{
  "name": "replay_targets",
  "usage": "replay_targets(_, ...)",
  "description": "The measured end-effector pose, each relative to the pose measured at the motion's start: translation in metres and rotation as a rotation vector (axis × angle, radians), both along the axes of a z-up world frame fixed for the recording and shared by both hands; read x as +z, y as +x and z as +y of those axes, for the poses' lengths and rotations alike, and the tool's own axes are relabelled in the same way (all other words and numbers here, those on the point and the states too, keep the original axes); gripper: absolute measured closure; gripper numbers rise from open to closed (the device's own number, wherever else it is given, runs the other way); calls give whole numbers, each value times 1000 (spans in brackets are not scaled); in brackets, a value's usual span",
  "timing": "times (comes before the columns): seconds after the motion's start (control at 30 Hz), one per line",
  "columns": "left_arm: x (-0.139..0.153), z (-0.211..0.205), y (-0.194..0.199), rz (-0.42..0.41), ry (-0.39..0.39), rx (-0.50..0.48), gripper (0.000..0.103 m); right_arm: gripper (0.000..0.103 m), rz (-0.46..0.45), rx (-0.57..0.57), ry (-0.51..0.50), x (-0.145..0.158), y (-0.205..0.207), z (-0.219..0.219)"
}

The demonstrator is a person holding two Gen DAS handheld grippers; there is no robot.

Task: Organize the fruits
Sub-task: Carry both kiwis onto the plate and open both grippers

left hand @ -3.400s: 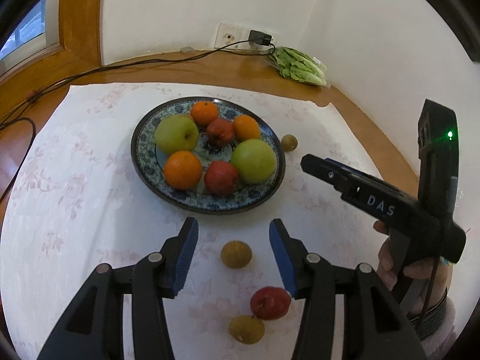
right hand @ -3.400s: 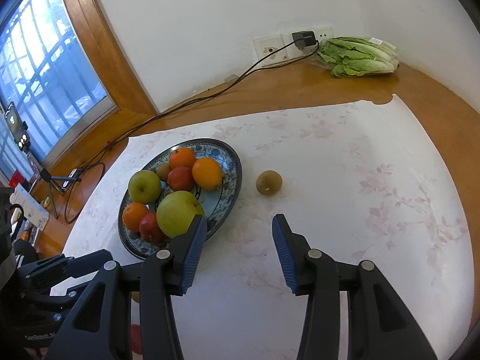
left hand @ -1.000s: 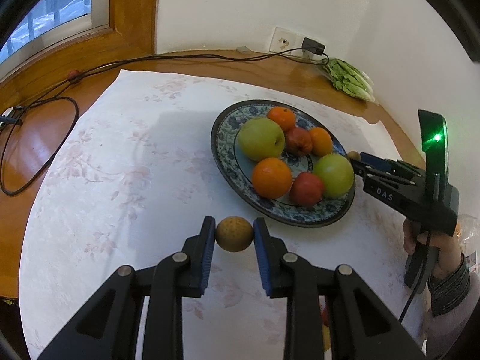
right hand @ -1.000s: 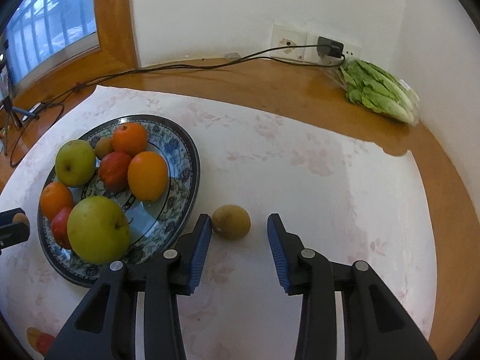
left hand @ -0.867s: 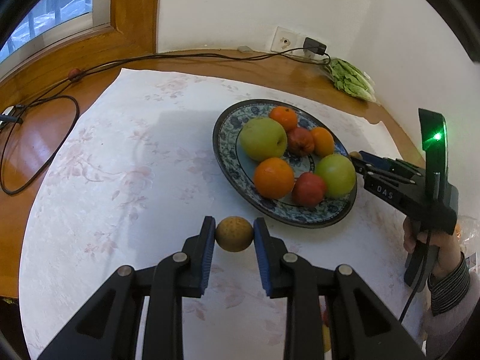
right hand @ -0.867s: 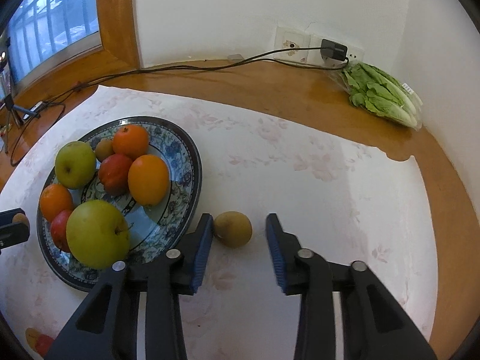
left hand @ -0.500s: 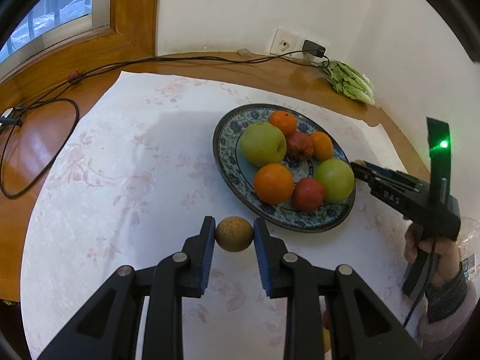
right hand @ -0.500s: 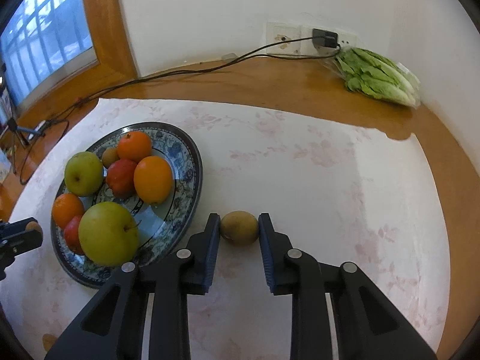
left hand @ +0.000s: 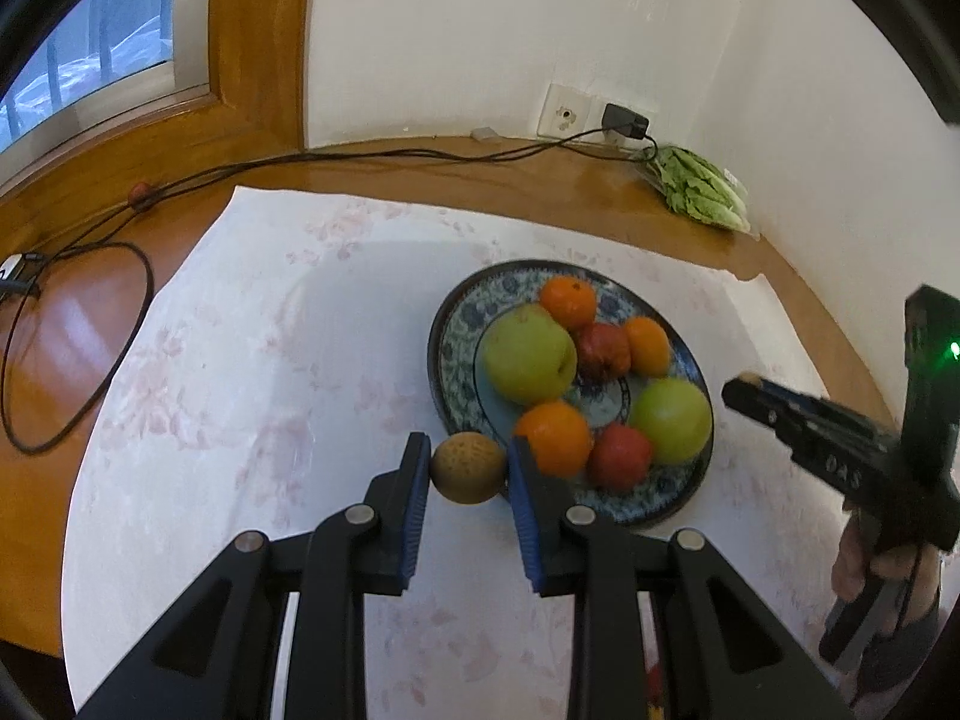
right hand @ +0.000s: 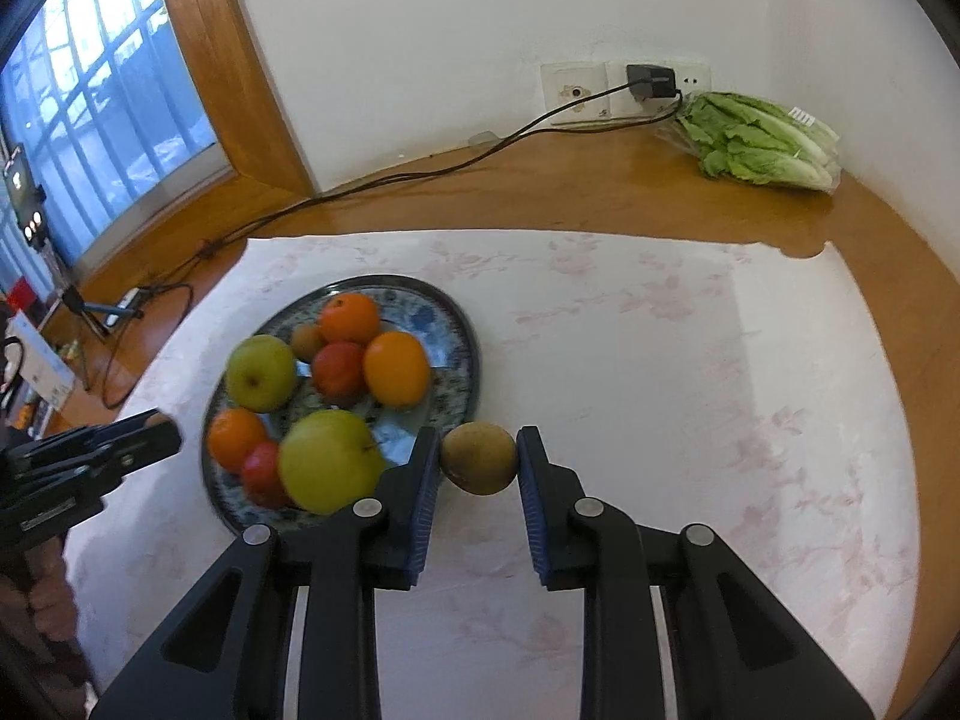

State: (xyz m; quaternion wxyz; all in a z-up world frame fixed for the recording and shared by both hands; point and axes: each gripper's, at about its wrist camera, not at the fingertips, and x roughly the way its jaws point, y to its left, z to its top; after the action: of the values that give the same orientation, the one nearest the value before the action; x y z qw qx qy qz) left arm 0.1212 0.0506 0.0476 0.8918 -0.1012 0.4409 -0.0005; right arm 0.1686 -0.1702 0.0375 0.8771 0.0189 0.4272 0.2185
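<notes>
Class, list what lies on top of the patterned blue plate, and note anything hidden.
On the plate: two green apples, three oranges, two red fruits and a small brown fruit. The fruit covers most of the plate's centre, so anything beneath stays unseen.

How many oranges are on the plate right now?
3: one orange at the plate's far rim, one on its right side, one at the near edge. Others could be hidden behind the apples.
</notes>
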Motion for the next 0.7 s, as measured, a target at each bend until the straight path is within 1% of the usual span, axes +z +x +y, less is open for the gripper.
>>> replay_targets(0.13,-1,-1,13,0,-9,-17,76,76,3,-3,10,0,-1,7)
replay_targets(0.3,-5,-4,25,-6,10,-37,76,76,3,-8,8,-2,1,13)
replay_targets(0.37,-8,-4,29,0,6,-37,76,76,6,-8,12,-3,2,14)
replay_targets(0.47,-13,-3,32,11,-5,-34,76,76,3,-6,10,-5,4,17)
replay_targets(0.53,-13,-2,32,-2,4,-33,76,76,-1,-4,8,-6,5,18)
replay_targets(0.7,-14,-1,32,-11,-3,-41,76,76,-9,-5,-9,-8,7,22)
